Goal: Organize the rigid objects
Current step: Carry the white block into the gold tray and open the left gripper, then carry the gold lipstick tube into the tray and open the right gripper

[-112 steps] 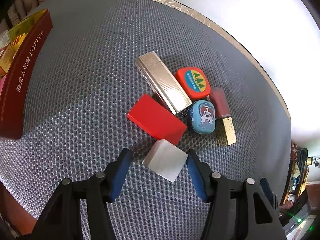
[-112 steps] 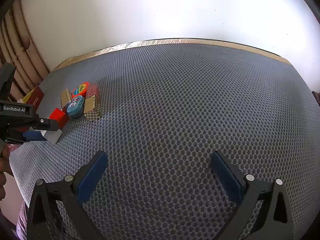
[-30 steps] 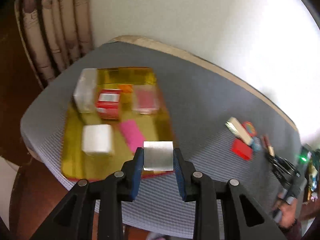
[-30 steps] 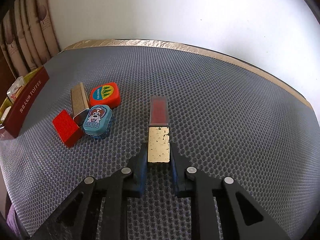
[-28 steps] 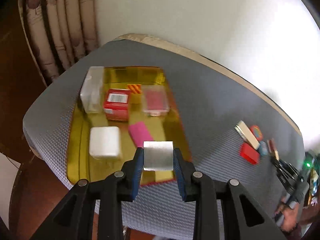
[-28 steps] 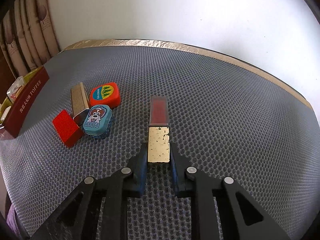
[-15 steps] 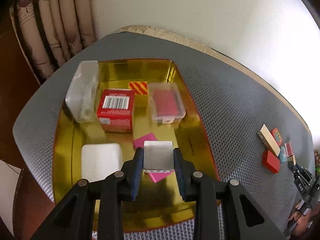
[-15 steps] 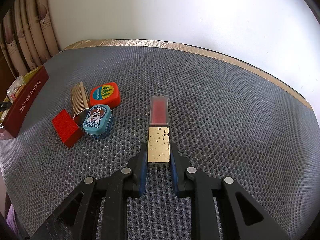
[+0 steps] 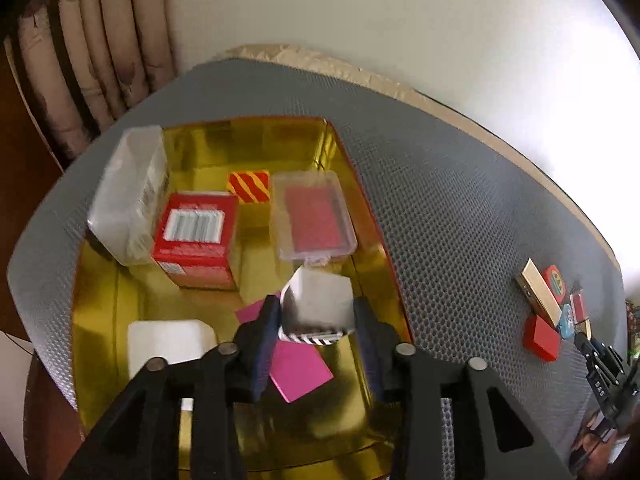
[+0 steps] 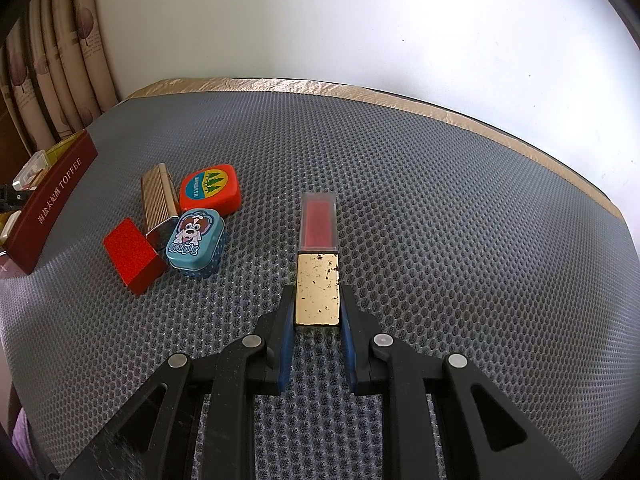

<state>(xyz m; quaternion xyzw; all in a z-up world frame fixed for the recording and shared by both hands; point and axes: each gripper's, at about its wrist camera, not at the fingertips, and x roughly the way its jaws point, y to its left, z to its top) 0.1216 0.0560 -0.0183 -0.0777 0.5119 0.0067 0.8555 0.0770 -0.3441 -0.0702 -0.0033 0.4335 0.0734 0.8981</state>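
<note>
My left gripper (image 9: 316,320) hangs over the gold tray (image 9: 364,216). The white box (image 9: 318,304) sits tilted between its jaws, which stand a little wider than the box; the frame is blurred. My right gripper (image 10: 317,308) is shut on a gold and red lipstick (image 10: 318,264) that lies lengthwise on the grey mat. To its left lie a red box (image 10: 134,254), a blue dog tin (image 10: 195,244), an orange tin (image 10: 210,190) and a gold case (image 10: 158,204).
The tray holds a clear box (image 9: 130,196), a red carton (image 9: 194,236), a clear case with a red insert (image 9: 314,220), a white block (image 9: 170,344), a pink card (image 9: 298,370) and a striped piece (image 9: 249,187). The tray's red side (image 10: 48,204) shows at left.
My left gripper carried the white box over the tray; its jaws have now spread and the box has tilted between them. The right gripper has stayed shut on the lipstick.
</note>
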